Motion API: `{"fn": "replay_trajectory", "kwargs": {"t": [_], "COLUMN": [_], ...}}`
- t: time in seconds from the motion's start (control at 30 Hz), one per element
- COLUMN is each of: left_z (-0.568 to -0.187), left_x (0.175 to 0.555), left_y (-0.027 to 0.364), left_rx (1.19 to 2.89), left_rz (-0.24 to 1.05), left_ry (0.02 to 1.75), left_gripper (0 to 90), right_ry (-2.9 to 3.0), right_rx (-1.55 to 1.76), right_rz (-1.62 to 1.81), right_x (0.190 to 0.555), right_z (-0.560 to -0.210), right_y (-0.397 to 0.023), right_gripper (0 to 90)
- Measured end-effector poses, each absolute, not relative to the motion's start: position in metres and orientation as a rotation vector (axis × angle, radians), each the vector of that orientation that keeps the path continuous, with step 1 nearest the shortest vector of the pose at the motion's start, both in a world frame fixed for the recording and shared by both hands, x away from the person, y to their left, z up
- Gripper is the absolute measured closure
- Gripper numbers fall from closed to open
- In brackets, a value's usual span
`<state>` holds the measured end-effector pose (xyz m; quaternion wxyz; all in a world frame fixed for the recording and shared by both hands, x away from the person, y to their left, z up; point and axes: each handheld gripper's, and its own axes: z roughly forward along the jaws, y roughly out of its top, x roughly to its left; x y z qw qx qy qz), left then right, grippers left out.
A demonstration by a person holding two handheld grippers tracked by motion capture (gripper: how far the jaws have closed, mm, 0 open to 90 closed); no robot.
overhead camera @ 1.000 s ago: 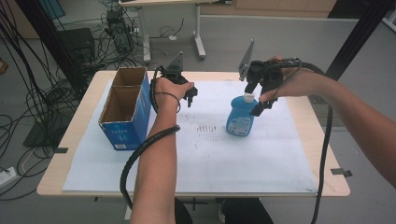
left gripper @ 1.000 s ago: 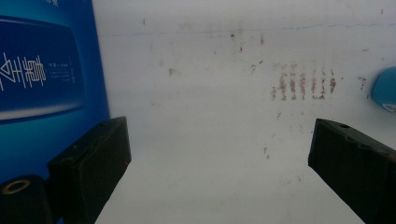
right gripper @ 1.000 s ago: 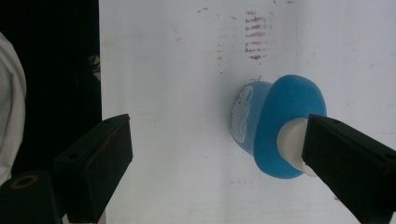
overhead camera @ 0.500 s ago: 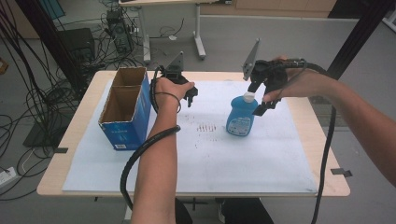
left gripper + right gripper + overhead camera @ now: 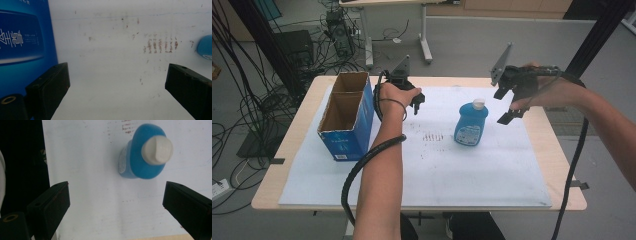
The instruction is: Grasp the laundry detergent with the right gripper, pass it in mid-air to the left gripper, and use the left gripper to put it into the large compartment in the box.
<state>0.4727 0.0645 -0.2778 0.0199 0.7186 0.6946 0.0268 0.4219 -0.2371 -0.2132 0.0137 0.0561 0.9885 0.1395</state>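
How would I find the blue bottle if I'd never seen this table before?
Look at the white sheet covering the table. The blue bottle stands upright on it, right of the middle and right of the tall blue box. It's the only thing with a white cap.

Blue bottle (image 5: 471, 124), white cap (image 5: 479, 104); blue box (image 5: 346, 116); white mat (image 5: 472, 165).
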Motion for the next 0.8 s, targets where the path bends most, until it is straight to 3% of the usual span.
{"fn": "replay_trajectory", "kwargs": {"t": [0.57, 0.8], "left_z": [-0.276, -0.278], "left_x": [0.472, 0.472], "left_y": [0.067, 0.068], "left_rx": [2.226, 2.223], "left_rz": [0.093, 0.092], "left_ry": [2.151, 2.159], "left_gripper": [6.2, 6.2], "right_ry": [2.998, 2.964], "right_rx": [0.337, 0.439], "right_rz": [0.59, 0.697], "right_x": [0.429, 0.437], "right_z": [-0.239, -0.265], "right_y": [-0.286, -0.297], "right_gripper": [4.8, 4.6]}}
